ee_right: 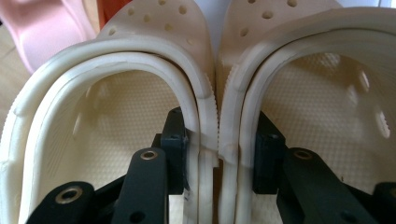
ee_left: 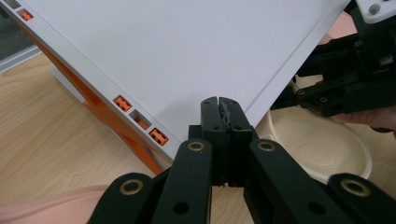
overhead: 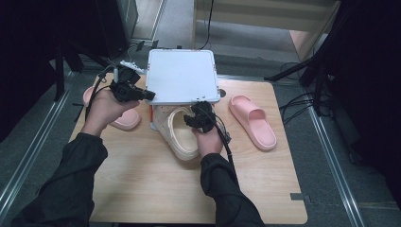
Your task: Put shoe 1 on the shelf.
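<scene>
the left gripper (ee_left: 219,109) has its jaws pressed together at the near edge of the white lid (overhead: 182,75), which tilts over the box. the right gripper (ee_right: 218,149) is clamped on the two cream clogs (overhead: 182,135), one jaw inside each, pinching their touching side walls. the clogs sit just under the lid's front edge. pink slides (overhead: 253,120) lie either side, with bare table (overhead: 156,189) nearer the person.
</scene>
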`<action>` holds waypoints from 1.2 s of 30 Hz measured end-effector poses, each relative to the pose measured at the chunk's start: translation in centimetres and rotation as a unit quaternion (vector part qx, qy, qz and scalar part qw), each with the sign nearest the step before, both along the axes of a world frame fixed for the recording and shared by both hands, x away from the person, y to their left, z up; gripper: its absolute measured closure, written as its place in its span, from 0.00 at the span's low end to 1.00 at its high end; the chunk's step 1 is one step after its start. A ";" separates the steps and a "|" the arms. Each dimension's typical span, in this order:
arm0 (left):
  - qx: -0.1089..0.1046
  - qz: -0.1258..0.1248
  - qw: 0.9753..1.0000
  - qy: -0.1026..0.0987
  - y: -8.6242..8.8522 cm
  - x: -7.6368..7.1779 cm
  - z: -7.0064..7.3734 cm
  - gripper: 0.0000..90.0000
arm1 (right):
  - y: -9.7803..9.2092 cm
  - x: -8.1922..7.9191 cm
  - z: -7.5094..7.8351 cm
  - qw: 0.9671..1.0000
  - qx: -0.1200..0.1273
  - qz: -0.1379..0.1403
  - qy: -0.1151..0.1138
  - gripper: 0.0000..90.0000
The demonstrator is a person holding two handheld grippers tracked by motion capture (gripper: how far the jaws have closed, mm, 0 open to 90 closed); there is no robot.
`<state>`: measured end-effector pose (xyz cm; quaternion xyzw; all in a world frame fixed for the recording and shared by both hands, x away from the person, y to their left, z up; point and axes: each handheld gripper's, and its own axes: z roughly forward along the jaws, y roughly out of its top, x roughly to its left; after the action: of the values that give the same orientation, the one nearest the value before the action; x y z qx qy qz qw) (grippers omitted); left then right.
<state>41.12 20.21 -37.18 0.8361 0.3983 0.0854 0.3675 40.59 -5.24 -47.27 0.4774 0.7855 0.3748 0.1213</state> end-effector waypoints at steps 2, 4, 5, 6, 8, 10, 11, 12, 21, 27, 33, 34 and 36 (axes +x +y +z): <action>-0.002 -0.002 1.000 0.001 0.1 0.0 0.0 1.00 | 0.2 0.2 -0.3 1.000 0.007 -0.009 0.001 0.73; -0.002 0.000 1.000 0.000 0.0 0.0 0.0 1.00 | 0.3 0.4 -0.6 1.000 0.007 -0.014 0.004 0.73; -0.003 -0.001 1.000 0.000 0.1 0.0 0.0 1.00 | 0.4 0.5 -0.8 1.000 0.005 -0.014 0.003 0.73; -0.003 -0.001 1.000 0.000 0.1 0.0 0.0 1.00 | 0.5 0.5 -0.9 1.000 0.001 -0.015 -0.001 0.73; -0.005 -0.001 1.000 0.001 0.1 0.0 -0.1 1.00 | 0.7 0.4 -1.0 1.000 -0.002 -0.016 -0.006 0.72; -0.008 -0.002 1.000 0.002 0.1 0.0 -0.1 0.99 | 0.8 0.5 -1.2 1.000 -0.004 -0.015 -0.014 0.72; -0.011 -0.001 1.000 0.001 0.1 0.0 -0.2 1.00 | 0.8 0.5 -1.2 1.000 -0.003 -0.015 -0.014 0.72; -0.013 -0.001 1.000 0.001 0.1 0.0 -0.2 1.00 | 0.7 0.4 -1.2 1.000 -0.001 -0.017 -0.013 0.72; -0.014 0.001 1.000 0.000 0.1 -0.1 -0.2 1.00 | 0.5 0.1 -0.9 1.000 0.017 -0.010 -0.019 0.64; -0.013 0.000 1.000 0.001 0.2 -0.1 -0.2 1.00 | -0.9 -0.5 -0.1 0.999 0.043 -0.004 -0.010 0.61; -0.013 0.005 1.000 -0.001 0.1 -0.1 -0.2 1.00 | -2.4 -2.1 1.1 0.999 0.035 0.012 -0.018 0.69; -0.013 0.005 1.000 -0.002 0.0 -0.2 -0.2 1.00 | -2.7 -2.4 1.2 0.999 0.035 0.015 -0.017 0.70; -0.009 0.004 1.000 -0.002 0.0 -0.2 -0.2 1.00 | -3.2 -3.1 1.4 0.999 0.038 0.023 -0.015 0.75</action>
<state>40.92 20.19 -37.37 0.8307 0.4021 0.0848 0.3756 37.53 -8.48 -45.83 0.4578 0.7794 0.4145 0.1059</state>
